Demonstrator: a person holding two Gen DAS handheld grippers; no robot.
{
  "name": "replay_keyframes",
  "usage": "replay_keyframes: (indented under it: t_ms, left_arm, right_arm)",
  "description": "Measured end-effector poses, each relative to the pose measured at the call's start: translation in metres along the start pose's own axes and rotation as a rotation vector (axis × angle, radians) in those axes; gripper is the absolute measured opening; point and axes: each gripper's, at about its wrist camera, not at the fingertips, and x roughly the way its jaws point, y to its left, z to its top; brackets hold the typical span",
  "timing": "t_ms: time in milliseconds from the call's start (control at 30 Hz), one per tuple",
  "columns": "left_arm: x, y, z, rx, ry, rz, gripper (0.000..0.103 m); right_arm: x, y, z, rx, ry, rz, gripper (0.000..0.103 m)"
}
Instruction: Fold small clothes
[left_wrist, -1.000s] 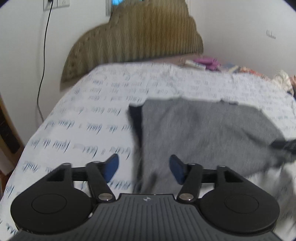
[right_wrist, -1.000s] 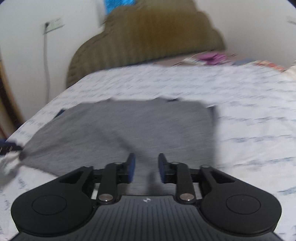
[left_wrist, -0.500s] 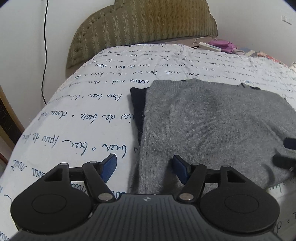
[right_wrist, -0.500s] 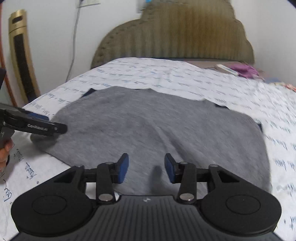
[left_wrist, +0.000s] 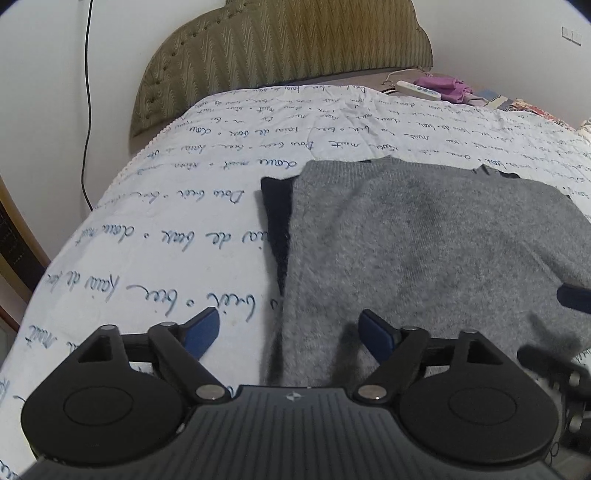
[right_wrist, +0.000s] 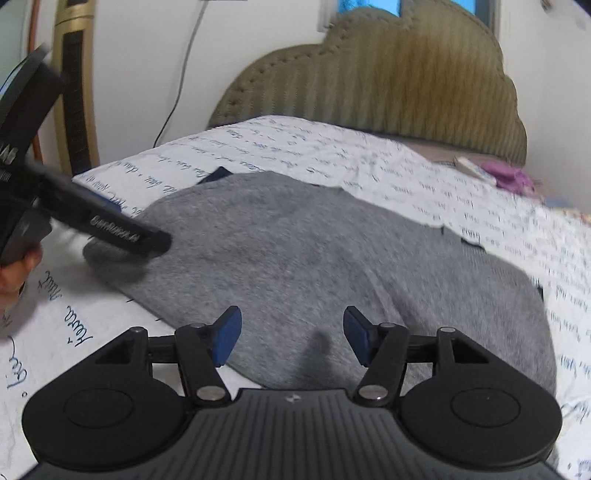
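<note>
White walls all round, and most of the room is taken up by a bed (left_wrist: 177, 206) with a white cover printed in loopy blue handwriting. At its far end stands a padded olive headboard (left_wrist: 280, 48) with a scalloped top, and a black cable (left_wrist: 88, 110) hangs down the wall to the left of it. Laid flat on the cover is the grey sweater (left_wrist: 424, 240), already folded over itself, with a strip of dark navy cloth (left_wrist: 277, 218) peeking out along its left edge and at the far corners.

Both grippers hang low over the near edge of the sweater. The left gripper (left_wrist: 290, 330) has its jaws spread wide, having just been opening; one blue pad sits over the bare cover and the other over the grey knit, with the sweater's left edge between them but nothing pinched. The right gripper (right_wrist: 291, 339) is about half spread, also just been opening, both pads above the knit and gripping nothing.

Way back near the headboard lie a white remote (left_wrist: 419, 89) and a little heap of pink cloth (left_wrist: 447, 86).
</note>
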Motion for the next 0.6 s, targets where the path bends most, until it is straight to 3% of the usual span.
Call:
replay_keyframes:
  t_ms: [100, 233, 333, 467, 600]
  left_arm:
    - [0.002, 0.003, 0.011, 0.025, -0.006, 0.023, 0.088]
    - [0.008, 0.023, 0.038, -0.024, -0.042, 0.02, 0.095]
    - [0.019, 0.042, 0.059, -0.087, -0.048, -0.048, 0.097]
    - [0.047, 0.054, 0.074, -0.159, 0.042, -0.222, 0.098]
    - [0.078, 0.058, 0.078, -0.236, 0.105, -0.296, 0.098]
  right_arm:
    - [-0.002, 0.013, 0.0, -0.053, -0.012, 0.001, 0.061]
    - [-0.004, 0.034, 0.002, -0.148, -0.041, 0.007, 0.071]
    - [-0.003, 0.054, 0.001, -0.244, -0.063, 0.011, 0.071]
    - [0.004, 0.075, -0.004, -0.334, -0.057, 0.011, 0.071]
    - [0.016, 0.09, -0.008, -0.39, -0.04, -0.006, 0.071]
